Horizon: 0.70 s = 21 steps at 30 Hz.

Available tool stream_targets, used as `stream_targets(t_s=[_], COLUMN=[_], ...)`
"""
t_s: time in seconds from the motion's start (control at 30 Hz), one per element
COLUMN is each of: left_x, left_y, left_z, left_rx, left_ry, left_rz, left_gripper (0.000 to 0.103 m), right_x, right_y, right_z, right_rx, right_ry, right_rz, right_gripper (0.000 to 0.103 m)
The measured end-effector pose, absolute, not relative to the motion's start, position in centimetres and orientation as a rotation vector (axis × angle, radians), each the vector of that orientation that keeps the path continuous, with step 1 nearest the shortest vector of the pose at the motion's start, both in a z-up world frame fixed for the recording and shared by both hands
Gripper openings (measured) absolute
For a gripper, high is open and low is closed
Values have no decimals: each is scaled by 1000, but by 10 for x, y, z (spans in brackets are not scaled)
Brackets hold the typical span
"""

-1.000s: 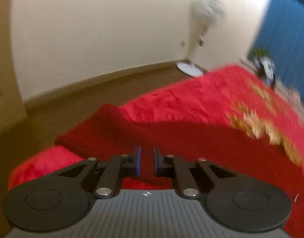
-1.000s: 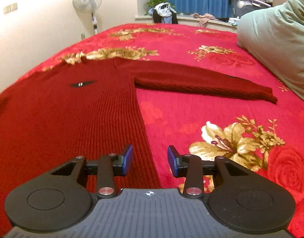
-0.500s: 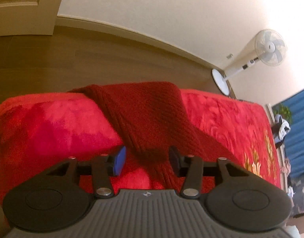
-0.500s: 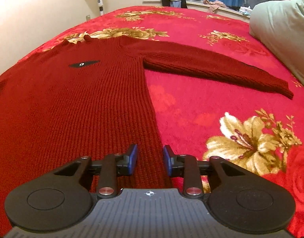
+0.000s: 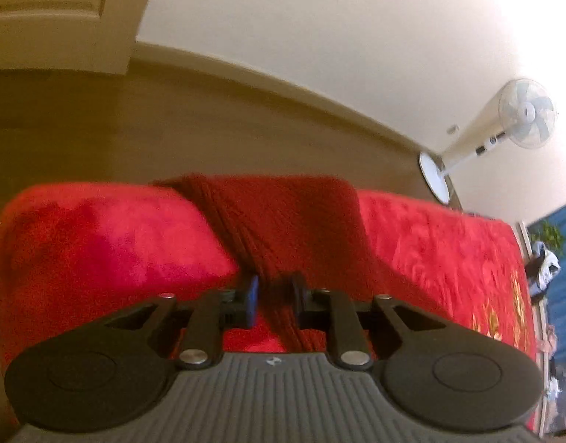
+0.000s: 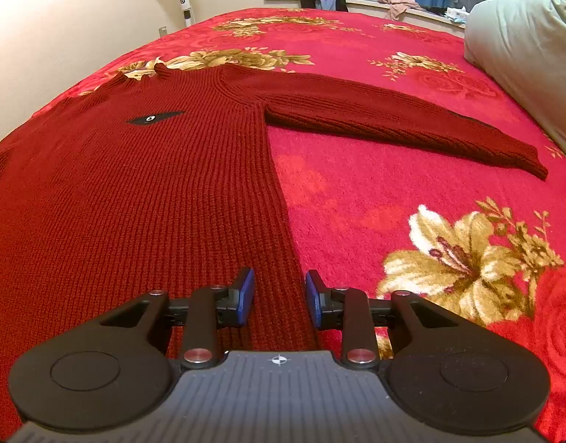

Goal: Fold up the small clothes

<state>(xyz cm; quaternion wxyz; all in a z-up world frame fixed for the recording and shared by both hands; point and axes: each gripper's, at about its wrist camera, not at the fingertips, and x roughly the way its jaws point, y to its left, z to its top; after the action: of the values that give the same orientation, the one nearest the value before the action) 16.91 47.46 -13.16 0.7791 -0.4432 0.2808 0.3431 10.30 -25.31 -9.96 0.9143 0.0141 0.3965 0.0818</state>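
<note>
The dark red sweater (image 6: pixel 135 199) lies flat on the floral bedspread (image 6: pixel 412 192). Its left sleeve (image 5: pixel 283 221), loose between spread jaws half a second ago, is now clenched by the closing left gripper (image 5: pixel 273 299). The right gripper (image 6: pixel 279 295) straddles the hem edge without pinching it, so the fold can begin.

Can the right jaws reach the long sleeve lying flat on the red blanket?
Probably yes. The right gripper sits at the sweater's bottom side edge, and the sleeve lies flat further up the blanket with nothing between. It would need to move forward first.
</note>
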Motion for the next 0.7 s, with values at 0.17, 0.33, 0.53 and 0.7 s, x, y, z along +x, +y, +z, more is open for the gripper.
stream_targets(t_s=[0.17, 0.33, 0.53, 0.7], left_x=[182, 205, 240, 244], left_y=[422, 313, 156, 165], left_z=[-77, -23, -35, -39], left_rx=[-609, -268, 41, -13], left_ry=[491, 310, 515, 559], left_rz=[758, 530, -167, -156], left_gripper=[10, 9, 20, 22], right_x=[102, 100, 92, 85], right_y=[-253, -257, -252, -248], right_z=[-99, -100, -105, -106], right_rx=[31, 42, -11, -52], right_ry=[807, 774, 732, 710], right_rz=[166, 156, 162, 159], right_gripper=[25, 15, 17, 17])
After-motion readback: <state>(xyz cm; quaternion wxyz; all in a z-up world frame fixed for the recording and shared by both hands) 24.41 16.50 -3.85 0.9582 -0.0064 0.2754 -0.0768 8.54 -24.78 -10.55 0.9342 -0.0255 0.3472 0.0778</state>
